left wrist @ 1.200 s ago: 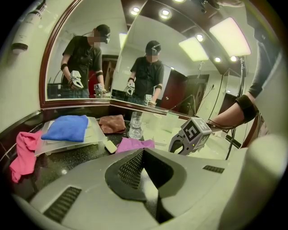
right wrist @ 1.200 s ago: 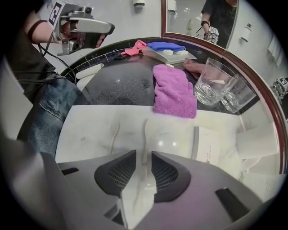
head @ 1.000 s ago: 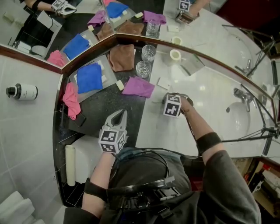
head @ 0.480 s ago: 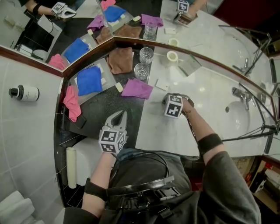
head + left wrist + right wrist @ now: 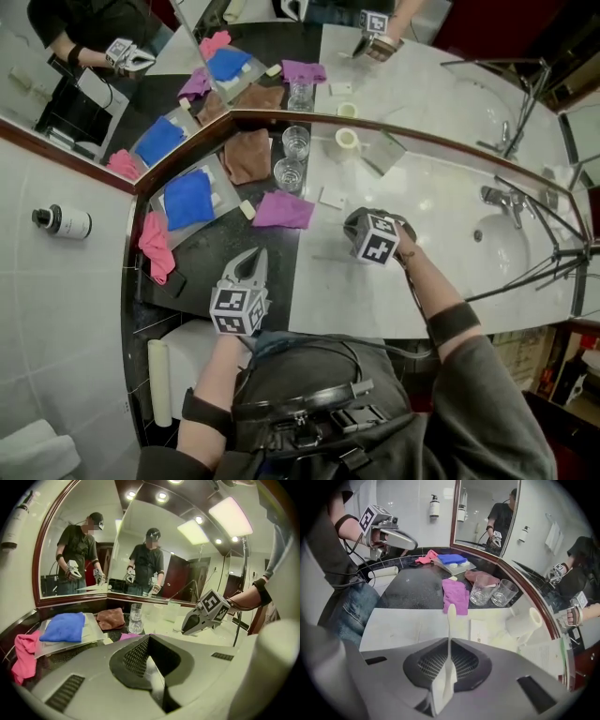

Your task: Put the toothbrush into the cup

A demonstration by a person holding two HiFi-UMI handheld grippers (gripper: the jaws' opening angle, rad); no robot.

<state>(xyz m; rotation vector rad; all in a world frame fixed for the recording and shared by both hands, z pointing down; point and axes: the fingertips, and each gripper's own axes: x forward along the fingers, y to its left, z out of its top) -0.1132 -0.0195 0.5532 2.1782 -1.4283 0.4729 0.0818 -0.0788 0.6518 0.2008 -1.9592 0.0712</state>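
Observation:
A white toothbrush stands out straight from between the jaws of my right gripper, which is shut on its handle. Beyond its tip, two clear glass cups stand side by side on the dark counter. In the head view my right gripper hangs over the white counter, right of the purple cloth; the cups lie further back. My left gripper hovers shut and empty above the dark counter; its jaws meet.
Near the cups lie a brown cloth, a blue cloth on a tray and a pink cloth. A toilet roll and white card sit on the white counter. Sink and faucet are right.
My right gripper has risen a little above the white counter, the toothbrush still in it. The left gripper has stayed where it was.

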